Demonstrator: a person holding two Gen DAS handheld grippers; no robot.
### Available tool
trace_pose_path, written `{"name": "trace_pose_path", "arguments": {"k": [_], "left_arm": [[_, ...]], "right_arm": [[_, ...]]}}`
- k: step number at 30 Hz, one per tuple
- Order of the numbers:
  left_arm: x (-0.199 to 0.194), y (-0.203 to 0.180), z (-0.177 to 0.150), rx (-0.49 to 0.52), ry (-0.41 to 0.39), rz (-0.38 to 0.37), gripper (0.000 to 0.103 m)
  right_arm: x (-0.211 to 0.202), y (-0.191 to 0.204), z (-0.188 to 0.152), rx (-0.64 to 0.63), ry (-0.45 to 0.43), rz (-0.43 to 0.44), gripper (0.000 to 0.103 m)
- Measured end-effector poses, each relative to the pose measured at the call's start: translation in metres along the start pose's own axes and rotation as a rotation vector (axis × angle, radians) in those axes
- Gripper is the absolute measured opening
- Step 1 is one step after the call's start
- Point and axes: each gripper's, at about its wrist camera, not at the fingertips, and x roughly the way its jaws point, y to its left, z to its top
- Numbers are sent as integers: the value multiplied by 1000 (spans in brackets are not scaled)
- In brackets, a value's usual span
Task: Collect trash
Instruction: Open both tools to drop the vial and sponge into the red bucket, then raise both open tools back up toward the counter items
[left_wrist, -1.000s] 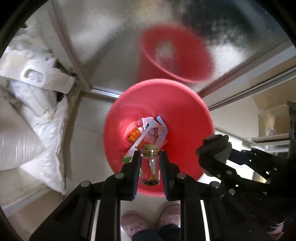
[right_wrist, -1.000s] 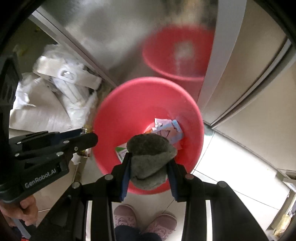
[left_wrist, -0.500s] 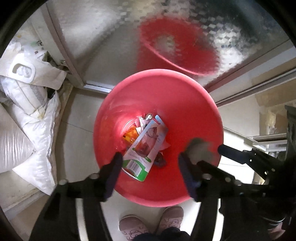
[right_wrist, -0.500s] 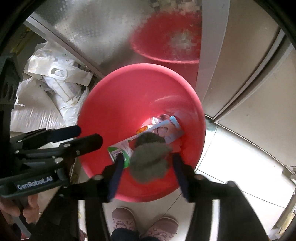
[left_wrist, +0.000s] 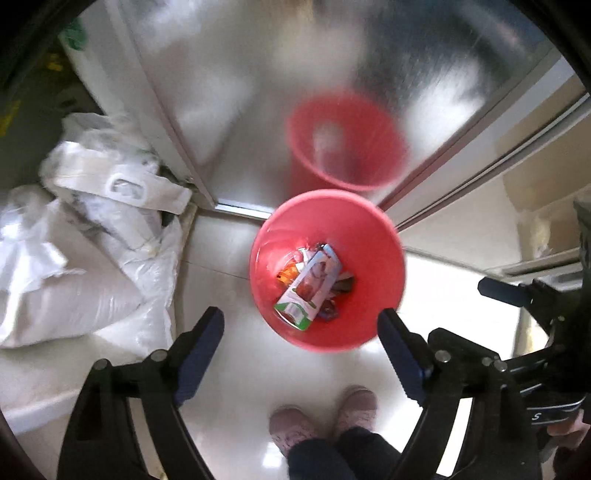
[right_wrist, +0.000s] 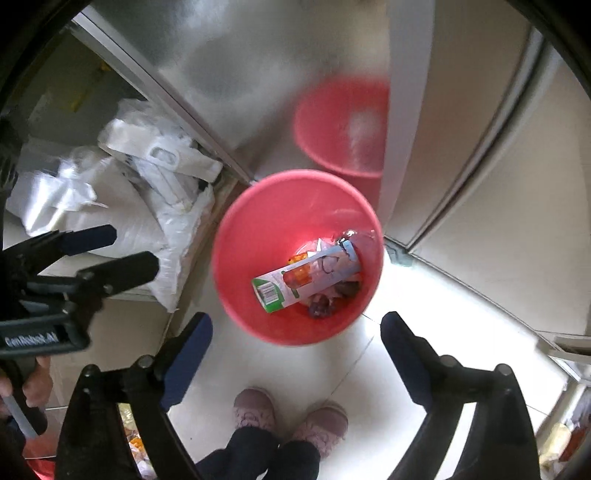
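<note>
Both grippers, left (left_wrist: 301, 325) and right (right_wrist: 295, 330), spreading wider, pinching nothing, above the floor. Centre frame beyond them: red bin (left_wrist: 376, 236) holding trash, a carton (left_wrist: 310, 284) on top. White bags (left_wrist: 92, 258) at left.

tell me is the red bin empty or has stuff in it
Has stuff in it: the red bin holds a green-and-white carton lying on other wrappers at the bottom.

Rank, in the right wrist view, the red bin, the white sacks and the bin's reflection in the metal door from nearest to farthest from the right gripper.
From the right gripper, whose empty jaws are opening:
1. Red bin, just ahead, on the floor.
2. White sacks, farther off, up and left.
3. Bin's reflection, beyond the bin on the metal door.
</note>
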Motion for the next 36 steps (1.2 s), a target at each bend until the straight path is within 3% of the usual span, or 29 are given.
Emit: {"name": "trace_pose_path", "arguments": {"k": [5, 13, 16, 20, 29, 33, 36], "left_arm": [[-90, -5, -6, -51, -46, -16, 83], [-245, -29, -10, -51, -128, -3, 90], [-306, -36, -7, -61, -151, -6, 101], [-370, -42, 3, -65, -223, -11, 103], [-478, -51, 63, -38, -388, 4, 103], [-507, -45, 104, -15, -474, -1, 103], [-519, -36, 139, 15, -491, 16, 103]], "right_arm": [[-75, 23, -2, -57, -48, -24, 96], [-215, 64, -4, -77, -101, 35, 96], [-271, 78, 1, -86, -138, 42, 96], [-336, 90, 11, -82, -206, 41, 97], [-427, 104, 60, -109, -369, 19, 97], [-452, 105, 100, -126, -439, -14, 98], [-460, 104, 132, -128, -448, -6, 98]]}}
